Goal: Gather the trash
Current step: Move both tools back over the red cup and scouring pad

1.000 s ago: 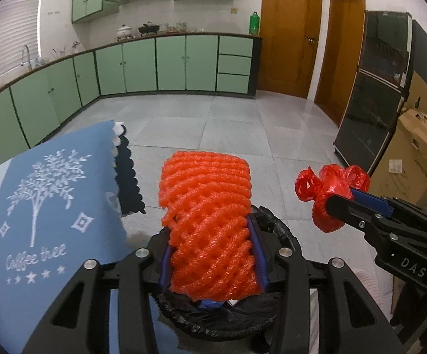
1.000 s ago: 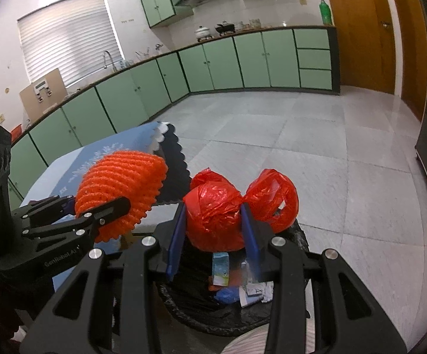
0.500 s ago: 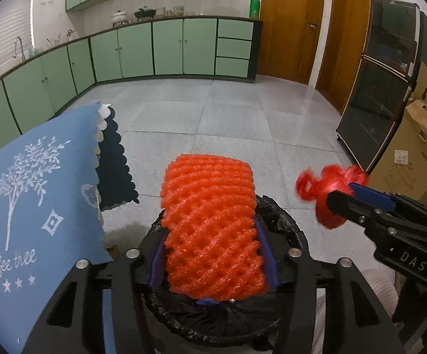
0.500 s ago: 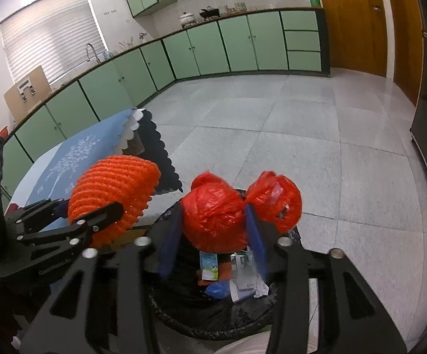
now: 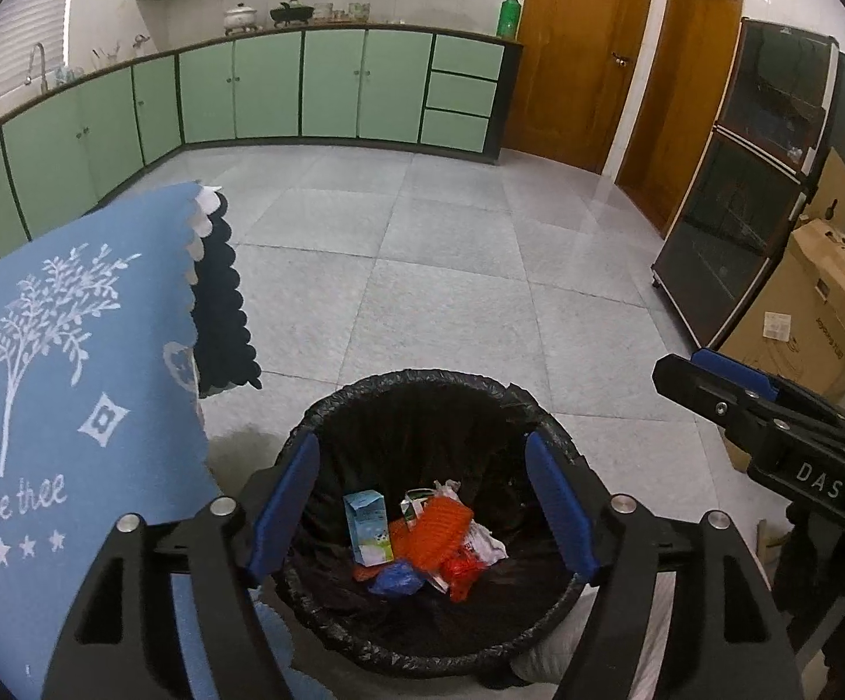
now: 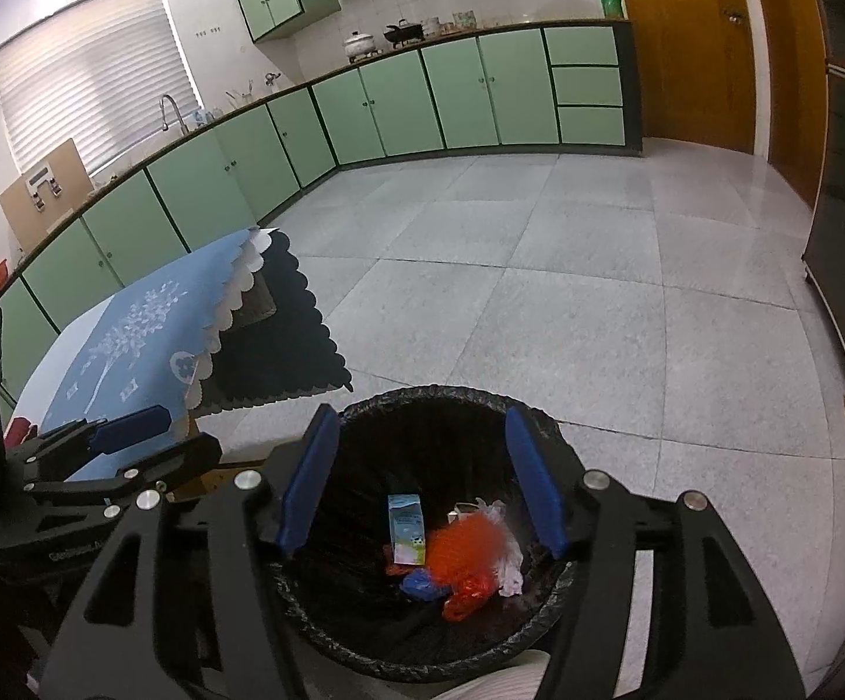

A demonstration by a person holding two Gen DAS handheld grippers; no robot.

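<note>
Since a second ago both pieces of trash have left the jaws: the orange foam net sleeve (image 5: 431, 531) and the crumpled red plastic bag (image 5: 463, 574) now lie inside the trash bin (image 5: 422, 391). The left hand-held gripper (image 5: 422, 501) and the right hand-held gripper (image 6: 422, 478) hang over the bin, their jaws opening, nothing between the blue pads. The round bin wears a wrinkled black plastic liner. In it I count one mesh-textured sleeve, one red bag, one small boxy light-blue carton (image 5: 368, 528), one blue scrap (image 5: 396, 577) and some white crumpled plastic (image 6: 507, 554). Beside the bin stands the table (image 6: 55, 361), draped in a blue scallop-edged tablecloth (image 5: 43, 350) printed with a white tree.
</note>
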